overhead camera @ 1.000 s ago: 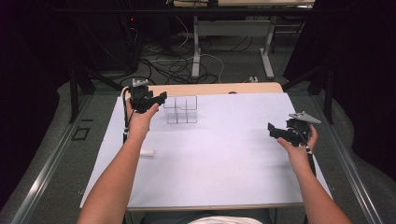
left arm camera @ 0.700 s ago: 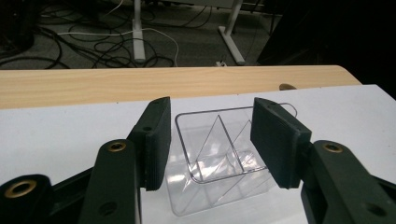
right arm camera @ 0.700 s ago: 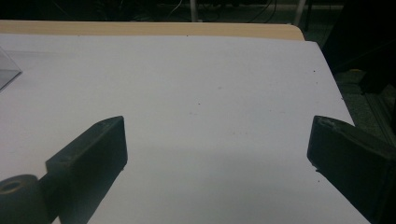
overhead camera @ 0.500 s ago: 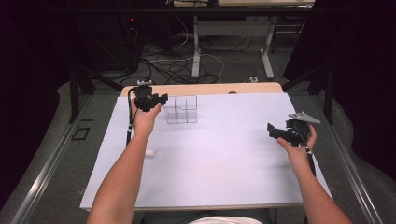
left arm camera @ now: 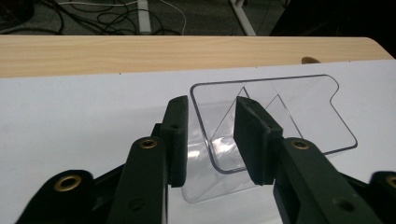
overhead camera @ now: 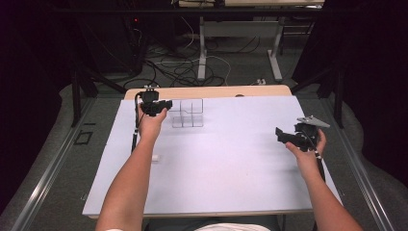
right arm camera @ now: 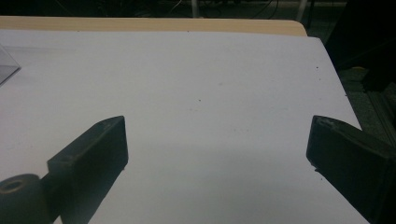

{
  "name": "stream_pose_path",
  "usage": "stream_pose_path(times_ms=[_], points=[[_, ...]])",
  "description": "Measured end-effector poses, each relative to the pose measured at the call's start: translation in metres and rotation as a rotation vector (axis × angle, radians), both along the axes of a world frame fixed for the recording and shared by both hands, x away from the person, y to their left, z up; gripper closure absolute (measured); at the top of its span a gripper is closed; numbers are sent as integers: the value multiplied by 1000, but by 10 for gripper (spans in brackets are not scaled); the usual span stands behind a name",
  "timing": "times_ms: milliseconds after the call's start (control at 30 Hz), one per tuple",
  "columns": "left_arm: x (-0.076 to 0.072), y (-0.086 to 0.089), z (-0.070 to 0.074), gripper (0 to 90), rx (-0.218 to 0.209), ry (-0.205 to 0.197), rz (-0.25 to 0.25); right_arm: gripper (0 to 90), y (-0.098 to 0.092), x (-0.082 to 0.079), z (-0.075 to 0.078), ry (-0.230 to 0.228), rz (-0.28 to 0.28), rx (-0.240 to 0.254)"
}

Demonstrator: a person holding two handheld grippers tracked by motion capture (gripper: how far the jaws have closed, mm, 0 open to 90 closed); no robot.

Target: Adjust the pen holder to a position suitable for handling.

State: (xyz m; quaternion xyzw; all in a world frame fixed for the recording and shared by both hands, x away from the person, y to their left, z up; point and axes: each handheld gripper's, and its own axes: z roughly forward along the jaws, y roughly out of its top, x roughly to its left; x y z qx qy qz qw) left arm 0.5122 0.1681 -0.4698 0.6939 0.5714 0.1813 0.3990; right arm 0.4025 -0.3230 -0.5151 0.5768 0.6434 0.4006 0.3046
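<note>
You're working in a lab or test room. Your desk [overhead camera: 216, 168] carries a plain white sheet, loose cables [overhead camera: 183, 67] sprawl over the grey floor [overhead camera: 235, 62], and another desk's metal legs [overhead camera: 202, 48] stand beyond.

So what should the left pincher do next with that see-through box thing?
Probably shut the jaws. The left gripper has its jaws either side of the near wall of the clear divided box, with gaps showing, so it seems not yet gripped. The right gripper waits open, away from it.

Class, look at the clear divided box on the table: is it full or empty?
Empty: through the clear box you see just dividers and white table cover.
</note>
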Motion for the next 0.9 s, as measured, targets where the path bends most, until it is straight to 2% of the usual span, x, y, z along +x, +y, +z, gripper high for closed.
stream_pose_path(times_ms=[233,300,433,500,700,733,900], points=[[3,-1,-4,737,8,25,10,52,1,1,-1,-3,5,3],[3,-2,-6,780,5,33,17,52,0,1,-1,-2,7,1],[3,-4,-8,818,-4,36,25,53,0,1,-2,0,9,2],[3,-4,-9,850,5,39,23,55,0,1,-1,6,1,2],[4,-5,-9,853,16,44,21,57,1,1,-1,2,9,11],[4,-6,-10,853,13,33,28,57,1,1,-1,2,9,11],[3,-6,-10,859,4,44,37,57,2,0,-1,5,11,13]])
